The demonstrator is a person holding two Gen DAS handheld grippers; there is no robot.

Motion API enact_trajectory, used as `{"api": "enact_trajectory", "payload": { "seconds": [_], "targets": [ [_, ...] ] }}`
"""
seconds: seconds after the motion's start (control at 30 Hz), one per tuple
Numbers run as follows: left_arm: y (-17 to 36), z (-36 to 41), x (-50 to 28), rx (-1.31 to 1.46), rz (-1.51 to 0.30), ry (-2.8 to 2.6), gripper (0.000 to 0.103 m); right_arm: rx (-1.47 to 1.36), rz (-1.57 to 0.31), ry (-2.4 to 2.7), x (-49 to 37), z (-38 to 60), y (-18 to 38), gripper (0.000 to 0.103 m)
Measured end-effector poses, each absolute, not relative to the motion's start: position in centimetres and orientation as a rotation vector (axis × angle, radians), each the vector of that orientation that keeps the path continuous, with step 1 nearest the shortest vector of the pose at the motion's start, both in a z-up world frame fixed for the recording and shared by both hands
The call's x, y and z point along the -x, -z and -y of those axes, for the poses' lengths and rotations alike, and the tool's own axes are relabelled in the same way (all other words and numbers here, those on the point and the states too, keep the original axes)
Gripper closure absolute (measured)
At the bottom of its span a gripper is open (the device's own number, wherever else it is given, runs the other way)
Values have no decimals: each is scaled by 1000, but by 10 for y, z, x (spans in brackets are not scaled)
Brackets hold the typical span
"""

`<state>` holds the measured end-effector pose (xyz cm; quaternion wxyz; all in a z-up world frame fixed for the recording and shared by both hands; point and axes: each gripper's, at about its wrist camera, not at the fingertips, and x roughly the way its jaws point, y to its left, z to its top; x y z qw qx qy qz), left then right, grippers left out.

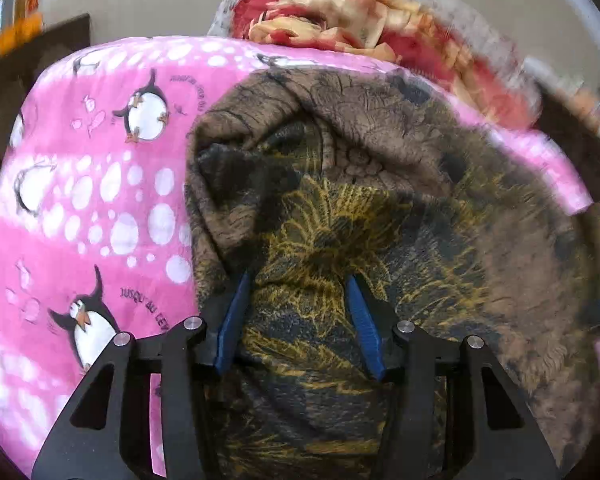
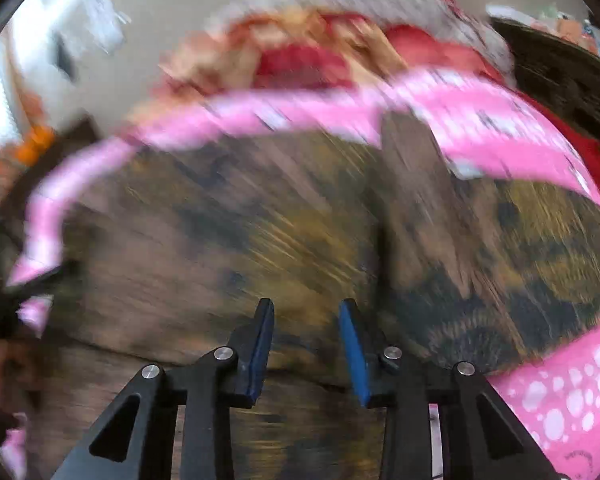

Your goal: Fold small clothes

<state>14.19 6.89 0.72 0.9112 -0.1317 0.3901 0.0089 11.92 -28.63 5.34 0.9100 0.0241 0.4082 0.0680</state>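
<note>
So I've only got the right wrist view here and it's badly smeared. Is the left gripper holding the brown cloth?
Observer: No. The left gripper has its jaws apart, with the brown patterned garment lying between and beyond them, not pinched.
Operator: What's the pink thing under it?
Observer: A pink blanket printed with penguins and white bubbles; the left wrist view shows it sharply.
Operator: Is the garment flat yet?
Observer: Not on its left side: there the edge is bunched into a raised fold ahead of the left gripper.
</note>
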Motion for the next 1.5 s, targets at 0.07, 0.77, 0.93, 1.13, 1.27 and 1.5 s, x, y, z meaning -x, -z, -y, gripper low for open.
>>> {"api": "enact_trajectory", "payload": {
  "seconds": [0.07, 0.77, 0.93, 1.13, 1.27, 1.5],
  "targets": [
    [-9, -72, -140, 268, -811, -14, 53, -110, -844, -147, -123, 295, -49, 71],
    [-36, -38, -95, 178, -775, 60, 39, -168, -673, -145, -110, 315, -113, 51],
    [-3, -22, -76, 115, -841, 86, 35, -369, -609, 87, -63, 457, -115, 50],
    [-5, -29, -76, 140, -836, 88, 33, -801, -614, 166, -36, 586, -76, 57],
    [-7, -31, -75, 129, -837, 83, 32, -1067, -603, 99, -54, 618, -49, 59],
    [-4, -28, -78, 133, -838, 85, 32, -1050, -586, 170, -84, 629, -51, 68]
  ]
}}
